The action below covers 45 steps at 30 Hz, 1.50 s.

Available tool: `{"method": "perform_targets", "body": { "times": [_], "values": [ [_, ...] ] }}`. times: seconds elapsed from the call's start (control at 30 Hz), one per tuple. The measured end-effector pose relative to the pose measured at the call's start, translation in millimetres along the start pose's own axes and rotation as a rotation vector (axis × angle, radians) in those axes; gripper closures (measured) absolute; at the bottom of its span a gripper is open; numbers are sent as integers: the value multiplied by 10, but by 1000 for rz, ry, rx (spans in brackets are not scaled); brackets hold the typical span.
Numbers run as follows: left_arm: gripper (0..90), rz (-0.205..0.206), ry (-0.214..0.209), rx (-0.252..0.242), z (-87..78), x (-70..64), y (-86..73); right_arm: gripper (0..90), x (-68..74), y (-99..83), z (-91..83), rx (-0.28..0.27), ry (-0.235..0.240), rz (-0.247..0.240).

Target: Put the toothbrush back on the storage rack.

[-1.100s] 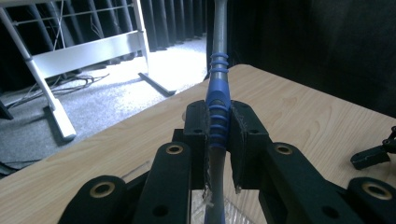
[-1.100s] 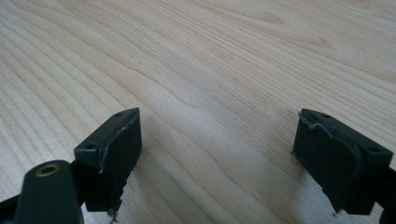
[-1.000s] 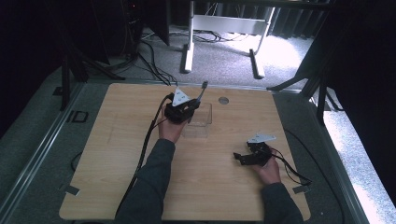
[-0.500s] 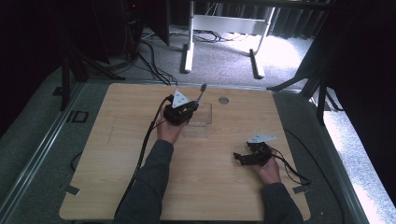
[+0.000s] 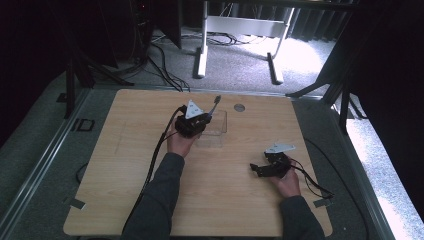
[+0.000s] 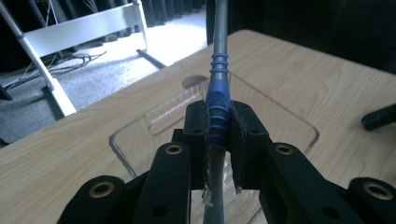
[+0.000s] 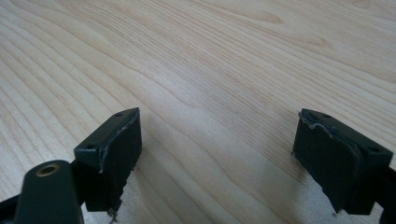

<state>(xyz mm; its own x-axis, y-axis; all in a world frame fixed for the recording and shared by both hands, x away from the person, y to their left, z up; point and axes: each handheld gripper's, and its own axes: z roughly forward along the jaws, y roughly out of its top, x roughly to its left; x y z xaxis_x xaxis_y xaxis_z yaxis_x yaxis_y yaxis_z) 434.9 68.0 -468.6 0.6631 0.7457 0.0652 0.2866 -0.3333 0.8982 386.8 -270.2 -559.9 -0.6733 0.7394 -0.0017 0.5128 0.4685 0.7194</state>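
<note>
Jaws, left gripper point(image 6: 218, 128): clamping the blue-handled tool point(image 6: 218, 100) upright.
Tool: hanging over the clear tray point(image 5: 220, 131), at 12 o'clock of the table point(image 5: 125, 165).
Jaws, right gripper point(image 7: 217, 149): gaping wide, resting at 4 o'clock.

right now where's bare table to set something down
The light wooden table is bare across its left side and along the near edge between the two sleeves. It is crowded mid-back: the left tool holds a blue-handled grey utensil over the clear plastic tray. The open right tool rests near-right.
</note>
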Motion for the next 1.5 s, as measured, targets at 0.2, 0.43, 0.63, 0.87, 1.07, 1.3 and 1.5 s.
{"method": "perform_targets", "body": {
  "times": [0.2,0.43,0.63,0.87,1.07,1.3,1.5],
  "values": [
    [784,37,-14,43,19,-49,-19,151,0,0,0,0,0,0],
    [726,34,-4,67,26,-57,-80,151,1,0,0,0,0,1],
    [593,9,11,33,-41,-34,-115,151,0,0,0,0,-1,1],
    [520,-10,31,-22,-175,-10,-100,151,0,0,0,0,-1,0],
    [467,-61,55,-36,-303,96,-141,151,0,0,0,0,0,1],
    [436,-124,97,-19,-420,255,-244,152,0,0,0,0,-1,1],
    [428,-164,141,4,-529,390,-335,151,0,0,0,0,0,1]
  ]
}}
